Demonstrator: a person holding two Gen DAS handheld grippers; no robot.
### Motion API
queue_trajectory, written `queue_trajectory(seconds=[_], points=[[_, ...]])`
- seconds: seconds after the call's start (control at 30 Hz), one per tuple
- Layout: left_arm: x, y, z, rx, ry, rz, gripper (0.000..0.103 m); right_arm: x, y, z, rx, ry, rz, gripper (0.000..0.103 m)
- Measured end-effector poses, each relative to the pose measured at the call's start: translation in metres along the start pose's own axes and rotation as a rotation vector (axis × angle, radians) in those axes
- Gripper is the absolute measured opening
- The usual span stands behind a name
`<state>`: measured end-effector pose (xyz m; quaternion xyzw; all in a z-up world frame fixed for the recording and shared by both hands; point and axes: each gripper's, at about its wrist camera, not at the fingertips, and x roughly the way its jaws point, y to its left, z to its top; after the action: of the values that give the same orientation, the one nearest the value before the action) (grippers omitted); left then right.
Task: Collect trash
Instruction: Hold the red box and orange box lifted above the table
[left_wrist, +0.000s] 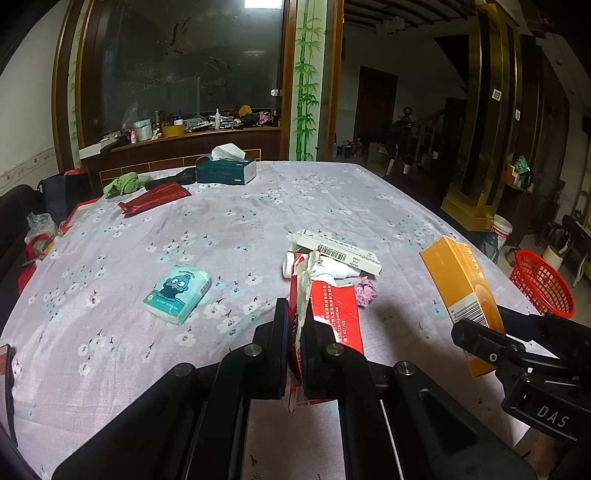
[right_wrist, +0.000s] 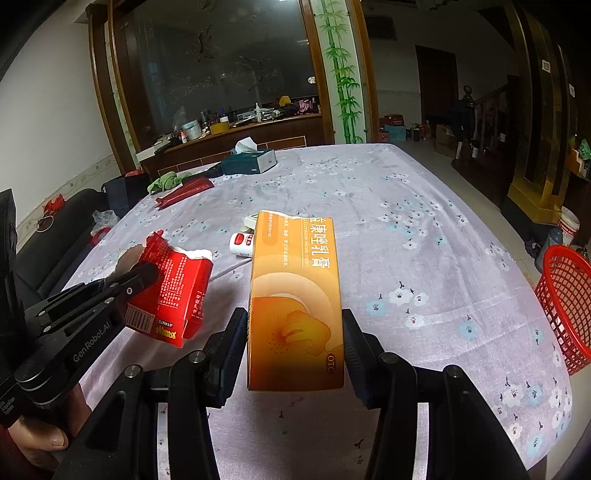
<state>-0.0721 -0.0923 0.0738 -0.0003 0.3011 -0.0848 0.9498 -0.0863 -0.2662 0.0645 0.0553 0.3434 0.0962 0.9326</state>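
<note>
The torn red carton (left_wrist: 325, 325), low centre of the left wrist view, is pinched in the left gripper (left_wrist: 295, 332). The orange box (right_wrist: 295, 295) sits clamped by the right gripper (right_wrist: 295, 350), both tilted down over the table (right_wrist: 424, 221). Only the right wrist view shows a thumb (right_wrist: 37, 439), lower left; only the left shows the tissue pack (left_wrist: 177, 291).

i see a torn red carton (left_wrist: 334, 314) pinched upright at six o'clock, a tall orange box (right_wrist: 295, 299) gripped off the bench, and a white box (left_wrist: 338, 251), bottle (left_wrist: 332, 271) and purple wad (left_wrist: 364, 291) lying at twelve.
</note>
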Motion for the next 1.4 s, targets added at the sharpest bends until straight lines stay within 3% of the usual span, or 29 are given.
queue_trajectory(seconds=[1.4], points=[[-0.006,-0.013,0.004,0.034,-0.018,-0.008,0.005,-0.009,-0.011,0.001,0.029,-0.015,-0.001,0.053]])
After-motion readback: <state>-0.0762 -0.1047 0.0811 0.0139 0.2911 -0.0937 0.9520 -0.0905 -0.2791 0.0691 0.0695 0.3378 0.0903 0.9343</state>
